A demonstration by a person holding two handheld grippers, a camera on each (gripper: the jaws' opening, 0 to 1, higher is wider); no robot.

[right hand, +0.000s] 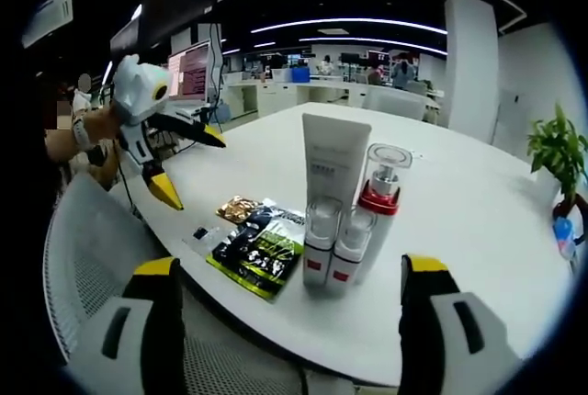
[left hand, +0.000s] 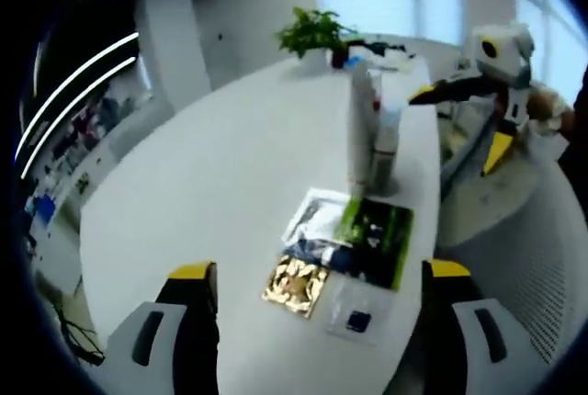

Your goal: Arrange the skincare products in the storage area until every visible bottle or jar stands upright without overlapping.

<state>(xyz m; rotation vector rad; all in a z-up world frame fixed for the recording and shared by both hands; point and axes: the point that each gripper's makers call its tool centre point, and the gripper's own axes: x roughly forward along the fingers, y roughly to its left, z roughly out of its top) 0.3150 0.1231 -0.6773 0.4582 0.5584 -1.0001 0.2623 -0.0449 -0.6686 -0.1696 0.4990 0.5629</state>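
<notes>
Several skincare products stand upright in a tight cluster on the white table (right hand: 478, 202): a tall white tube (right hand: 333, 170), a clear pump bottle with a red collar (right hand: 378, 193) and two small red-banded bottles (right hand: 322, 241). The left gripper view shows the tube (left hand: 361, 124) and bottles (left hand: 384, 152) from the other side. Flat sachets lie beside them, a green and black one (left hand: 377, 234), a gold one (left hand: 296, 285) and a small clear one (left hand: 354, 319). My left gripper (left hand: 322, 321) hovers open over the sachets. My right gripper (right hand: 294, 312) is open short of the bottles. Each gripper (right hand: 193, 167) (left hand: 459, 124) is seen open by the other.
A potted plant (left hand: 317, 32) stands at the table's far end. A white mesh chair (right hand: 83, 257) sits at the table edge by the sachets. A person's hand (right hand: 87, 133) holds the left gripper. Office desks and screens lie behind.
</notes>
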